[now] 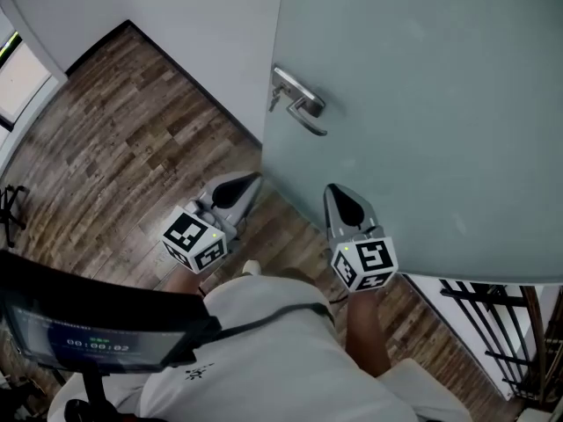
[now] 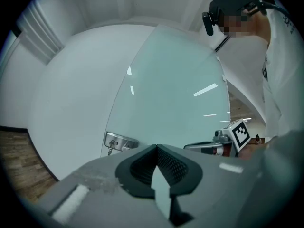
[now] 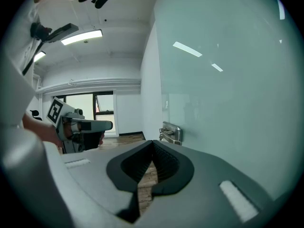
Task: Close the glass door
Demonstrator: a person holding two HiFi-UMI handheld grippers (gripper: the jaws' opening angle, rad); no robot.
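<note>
Left gripper (image 1: 252, 181): clenched, empty, at the glass door (image 1: 422, 104) edge.
Right gripper (image 1: 333, 192): clenched, empty, close beside it.
Push: steady, below the handle (image 1: 299, 104).

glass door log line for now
glass door: open | handle: untouched | left tool: shut, empty, by door edge | right tool: shut, empty, by door face

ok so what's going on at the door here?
A person stands at a frosted glass door, one gripper in each hand. The door appears to stand open, with its free edge towards the white wall. The left gripper is beside that edge and the right gripper is below the lever handle. Both are shut and empty. Contact with the glass is unclear.
</note>
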